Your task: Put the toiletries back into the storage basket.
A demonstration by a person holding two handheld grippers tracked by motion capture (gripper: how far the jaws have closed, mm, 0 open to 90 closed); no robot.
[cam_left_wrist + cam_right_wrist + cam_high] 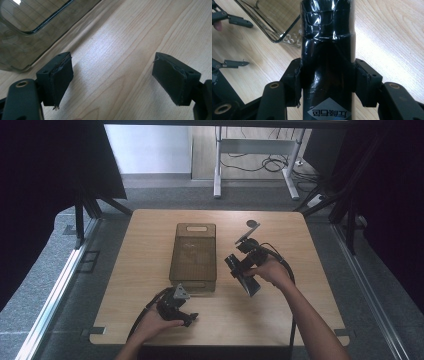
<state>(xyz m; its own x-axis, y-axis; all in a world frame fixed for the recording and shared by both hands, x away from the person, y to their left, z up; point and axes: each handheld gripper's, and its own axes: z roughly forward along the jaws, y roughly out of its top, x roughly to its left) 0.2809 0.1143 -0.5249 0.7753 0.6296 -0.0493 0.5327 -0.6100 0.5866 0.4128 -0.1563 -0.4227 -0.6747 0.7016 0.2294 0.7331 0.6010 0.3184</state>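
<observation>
Bottle (pixel 327 50), black and glossy, clamped between the pads of the right gripper (pixel 246 269), held above the wooden table (pixel 300 250) at about four o'clock from the clear bin (pixel 194 256). Long axis slanted, running from ten o'clock toward four o'clock in the high view. Bin lying toward ten o'clock of the bottle, near. Left gripper (pixel 192 316) low at the bin's near end, jaws apart, holding nothing.

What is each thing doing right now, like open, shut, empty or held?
Left claw: open, nothing between its pads, low over the table.
Right claw: shut on the bottle.
Glossy black bottle with a silver diamond label: held, lifted off the table.
Smoky clear plastic basket: empty, upright on the wooden table.
</observation>
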